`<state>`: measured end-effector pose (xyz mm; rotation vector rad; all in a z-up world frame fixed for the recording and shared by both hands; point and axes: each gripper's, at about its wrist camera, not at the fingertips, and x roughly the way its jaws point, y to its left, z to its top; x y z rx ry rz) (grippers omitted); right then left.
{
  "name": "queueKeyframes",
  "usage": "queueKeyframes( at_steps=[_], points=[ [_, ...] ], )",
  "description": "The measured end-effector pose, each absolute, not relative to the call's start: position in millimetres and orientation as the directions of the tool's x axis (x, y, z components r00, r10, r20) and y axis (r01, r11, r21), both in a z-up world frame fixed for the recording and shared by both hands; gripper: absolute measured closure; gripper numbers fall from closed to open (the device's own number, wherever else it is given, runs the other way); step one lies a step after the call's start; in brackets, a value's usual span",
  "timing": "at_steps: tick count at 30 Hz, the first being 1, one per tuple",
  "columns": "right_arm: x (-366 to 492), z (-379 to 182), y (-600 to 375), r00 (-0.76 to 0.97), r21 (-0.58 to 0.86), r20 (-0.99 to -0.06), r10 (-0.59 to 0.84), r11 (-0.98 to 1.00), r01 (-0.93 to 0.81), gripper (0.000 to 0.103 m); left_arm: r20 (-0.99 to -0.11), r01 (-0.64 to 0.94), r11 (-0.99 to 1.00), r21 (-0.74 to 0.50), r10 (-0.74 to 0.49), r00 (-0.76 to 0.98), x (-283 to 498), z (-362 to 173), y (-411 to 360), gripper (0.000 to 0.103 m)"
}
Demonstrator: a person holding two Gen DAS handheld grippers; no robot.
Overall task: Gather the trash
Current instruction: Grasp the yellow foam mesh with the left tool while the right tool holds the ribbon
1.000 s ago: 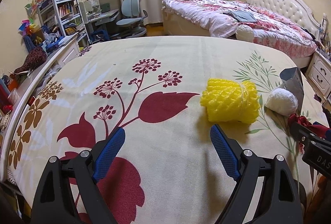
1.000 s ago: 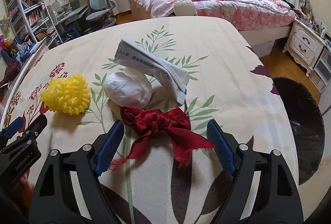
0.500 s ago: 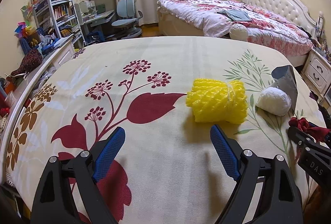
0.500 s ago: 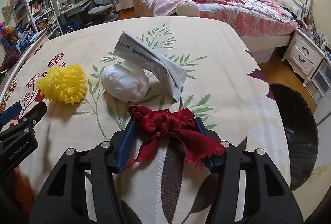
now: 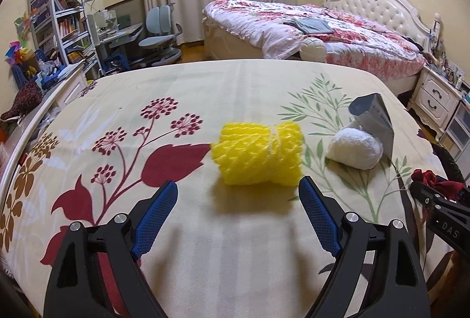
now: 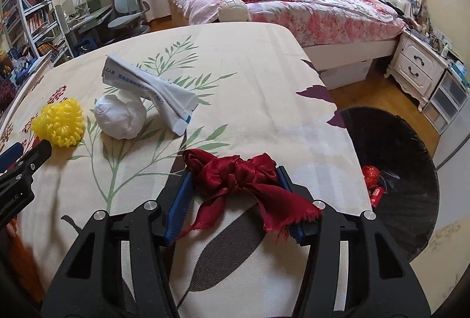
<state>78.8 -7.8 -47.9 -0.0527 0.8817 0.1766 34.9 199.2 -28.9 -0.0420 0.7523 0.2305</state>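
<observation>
A yellow foam net roll (image 5: 260, 155) lies on the floral tablecloth (image 5: 191, 88), just ahead of my open, empty left gripper (image 5: 238, 194). A white crumpled ball (image 5: 354, 149) and a folded white-grey packet (image 5: 374, 119) lie to its right. My right gripper (image 6: 233, 180) is shut on a dark red ribbon bow (image 6: 239, 175) and holds it near the table's right edge. The yellow roll (image 6: 60, 127), white ball (image 6: 120, 118) and packet (image 6: 152, 87) also show in the right wrist view. A black trash bin (image 6: 393, 171) stands on the floor right of the table, with red trash inside.
A bed (image 5: 323, 30) with a floral cover stands behind the table. A white nightstand (image 6: 417, 68) is at the right. Shelves (image 5: 58, 18), a desk and a blue chair (image 5: 160, 33) stand at the back left. A white rail (image 5: 26, 132) runs along the table's left edge.
My right gripper closed on the red bow and lifted it toward the table's right edge. My left gripper moved right, so the yellow roll now sits between its fingers' line.
</observation>
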Motion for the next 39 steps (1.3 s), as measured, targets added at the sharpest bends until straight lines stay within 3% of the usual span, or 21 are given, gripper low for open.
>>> queueKeyframes(
  at_steps=[23,25,27,39],
  points=[
    [95,-50,-10,0.621,0.031,-0.770,0.147,0.981,-0.194,0.049,-0.738,-0.206,0.977,0.051,0.176,0.651,76,-37,196,0.017],
    [95,-49,-10,0.621,0.031,-0.770,0.147,0.981,-0.194,0.049,-0.739,-0.204,0.978,0.038,0.165,0.653,74,-36,197,0.019],
    [95,-49,-10,0.621,0.030,-0.770,0.146,0.981,-0.194,0.049,-0.743,-0.198,0.980,0.039,0.161,0.650,74,-37,197,0.033],
    [93,-49,-10,0.622,0.025,-0.770,0.143,0.981,-0.195,0.049,-0.710,-0.179,0.981,0.078,0.180,0.680,62,-31,185,0.038]
  ],
)
